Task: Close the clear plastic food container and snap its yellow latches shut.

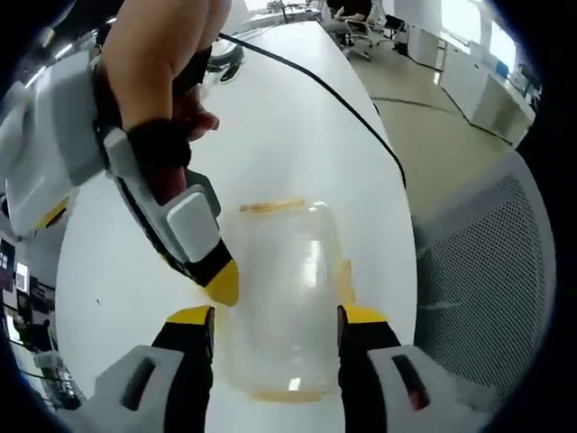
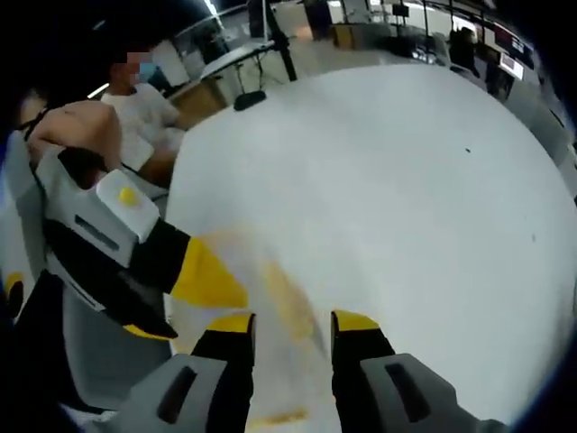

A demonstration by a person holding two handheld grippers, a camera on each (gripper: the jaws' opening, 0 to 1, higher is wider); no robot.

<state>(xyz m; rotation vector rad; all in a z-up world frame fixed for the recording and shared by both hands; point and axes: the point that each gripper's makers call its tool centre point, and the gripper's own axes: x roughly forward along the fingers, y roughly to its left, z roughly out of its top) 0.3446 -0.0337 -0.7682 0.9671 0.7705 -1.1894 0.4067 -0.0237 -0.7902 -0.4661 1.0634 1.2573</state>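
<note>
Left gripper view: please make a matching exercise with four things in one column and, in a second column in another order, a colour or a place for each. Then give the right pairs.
Things:
1. food container
2. cable
3. mesh chair
4. latch

Descriptions:
A. black, running across the white table
B. grey, beside the table's edge
C. clear, between the left gripper tips
D. yellow, on the container's far edge

Pairs: 1-C, 2-A, 3-B, 4-D
</note>
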